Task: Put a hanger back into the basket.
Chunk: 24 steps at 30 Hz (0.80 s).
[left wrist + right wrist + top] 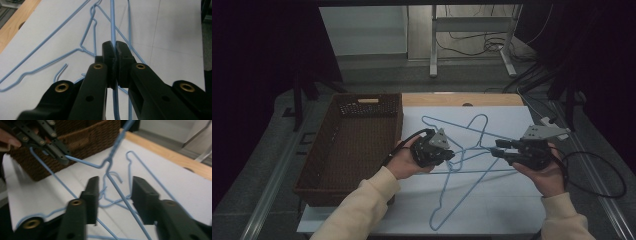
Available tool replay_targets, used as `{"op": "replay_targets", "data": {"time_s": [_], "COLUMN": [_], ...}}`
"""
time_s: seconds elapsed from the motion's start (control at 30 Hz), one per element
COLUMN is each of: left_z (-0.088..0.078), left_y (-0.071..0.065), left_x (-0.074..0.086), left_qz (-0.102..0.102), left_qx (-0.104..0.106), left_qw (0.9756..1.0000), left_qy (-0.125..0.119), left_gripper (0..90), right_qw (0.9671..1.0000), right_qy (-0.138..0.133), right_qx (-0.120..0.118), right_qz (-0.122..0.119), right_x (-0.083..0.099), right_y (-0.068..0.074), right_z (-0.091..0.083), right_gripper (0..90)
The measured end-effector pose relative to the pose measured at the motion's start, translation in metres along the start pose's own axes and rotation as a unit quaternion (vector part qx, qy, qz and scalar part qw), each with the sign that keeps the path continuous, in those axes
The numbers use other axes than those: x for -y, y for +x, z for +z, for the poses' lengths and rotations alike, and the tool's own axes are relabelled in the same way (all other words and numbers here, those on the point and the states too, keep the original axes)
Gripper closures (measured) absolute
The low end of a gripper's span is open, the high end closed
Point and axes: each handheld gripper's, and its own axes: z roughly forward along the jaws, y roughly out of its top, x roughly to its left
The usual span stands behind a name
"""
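Note:
Blue wire hangers lie tangled on the white table sheet (492, 200). One hanger (472, 149) is raised between my two grippers. My left gripper (451, 155) is shut on a thin wire of that hanger (112, 22); its pads meet around the wire in the left gripper view, where the gripper (115, 46) points along the table. My right gripper (495, 148) faces it from the right and stands open. In the right gripper view a slanting hanger wire (120, 192) passes between the parted jaws of the right gripper (116, 181) without touching the pads, and the left gripper (61, 157) holds the wire's far end.
A brown woven basket (368, 98) stands at the left of the sheet, seen close behind the left gripper as the basket (97, 135). Another hanger (447, 125) lies flat farther back, and a hook (437, 222) reaches toward the front edge. A wooden table edge (492, 99) borders the back.

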Motion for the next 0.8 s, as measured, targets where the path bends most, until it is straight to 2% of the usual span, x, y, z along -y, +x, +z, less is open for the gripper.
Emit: {"op": "replay_targets", "data": {"time_s": [0.13, 0.2, 0.23, 0.27, 0.33, 0.5, 0.53, 0.63, 0.7, 0.8], "left_z": [-0.009, -0.016, -0.016, -0.022, -0.029, -0.049, -0.052, -0.072, -0.081, -0.103], "left_y": [0.003, 0.005, 0.005, 0.007, 0.009, 0.016, 0.016, 0.022, 0.024, 0.026], "left_x": [0.003, 0.006, 0.006, 0.008, 0.01, 0.018, 0.019, 0.028, 0.033, 0.047], "left_qz": [-0.027, -0.04, -0.04, -0.056, -0.063, -0.093, -0.098, -0.123, -0.132, -0.148], "left_qx": [0.007, 0.003, 0.003, 0.0, -0.007, -0.03, -0.034, -0.051, -0.061, -0.081], "left_qw": [0.9992, 0.9985, 0.9985, 0.9972, 0.9966, 0.9928, 0.9919, 0.9864, 0.9839, 0.9788], "left_qy": [-0.028, -0.037, -0.037, -0.049, -0.053, -0.069, -0.074, -0.096, -0.103, -0.116], "left_gripper": [87.3, 87.3, 87.3, 87.3, 87.3, 87.4, 87.3, 87.4, 87.4, 87.4], "right_qw": [0.9995, 0.999, 0.999, 0.9984, 0.9981, 0.9979, 0.9979, 0.9979, 0.9979, 0.9978], "right_qy": [-0.022, -0.029, -0.029, -0.035, -0.034, -0.031, -0.028, -0.023, -0.021, -0.017], "right_qx": [0.019, 0.029, 0.029, 0.038, 0.041, 0.043, 0.042, 0.043, 0.043, 0.043], "right_qz": [0.011, 0.016, 0.016, 0.025, 0.03, 0.038, 0.039, 0.043, 0.045, 0.047], "right_x": [0.007, 0.012, 0.012, 0.02, 0.024, 0.037, 0.039, 0.046, 0.049, 0.054], "right_y": [0.0, 0.0, 0.0, -0.002, -0.002, -0.002, -0.002, -0.002, -0.002, -0.001], "right_z": [-0.005, -0.006, -0.006, -0.007, -0.007, -0.003, -0.002, 0.001, 0.003, 0.005], "right_gripper": [46.6, 43.2, 43.2, 39.7, 38.5, 36.8, 36.4, 35.0, 34.6, 34.0]}}
